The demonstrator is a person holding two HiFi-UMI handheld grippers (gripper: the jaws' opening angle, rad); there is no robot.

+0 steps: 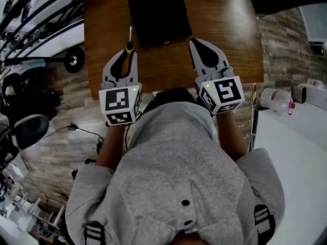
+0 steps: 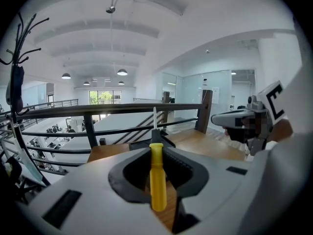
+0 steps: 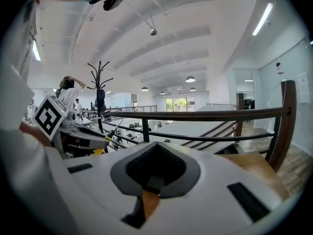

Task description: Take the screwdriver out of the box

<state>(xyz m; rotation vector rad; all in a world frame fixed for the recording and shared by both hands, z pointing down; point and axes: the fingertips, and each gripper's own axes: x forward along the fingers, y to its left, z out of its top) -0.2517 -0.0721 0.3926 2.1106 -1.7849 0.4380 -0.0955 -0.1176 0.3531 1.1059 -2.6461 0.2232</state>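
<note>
My left gripper [image 1: 124, 55] is shut on the screwdriver [image 1: 129, 46], held above the table's left part. In the left gripper view the yellow handle [image 2: 157, 177] lies between the jaws and the thin metal shaft [image 2: 155, 116] points away from me. The black box [image 1: 159, 16] lies closed and flat at the far middle of the wooden table [image 1: 225, 24], to the right of the screwdriver's tip. My right gripper [image 1: 200, 46] hovers at the box's near right corner, shut with nothing in it. Its jaws meet at the tip [image 3: 155, 147] in the right gripper view.
The table is small, with a railing [image 2: 122, 109] past its far edge and an open hall below. A white counter [image 1: 301, 137] with a plastic bottle [image 1: 276, 99] stands to the right. A coat stand [image 3: 100, 89] is off to the left.
</note>
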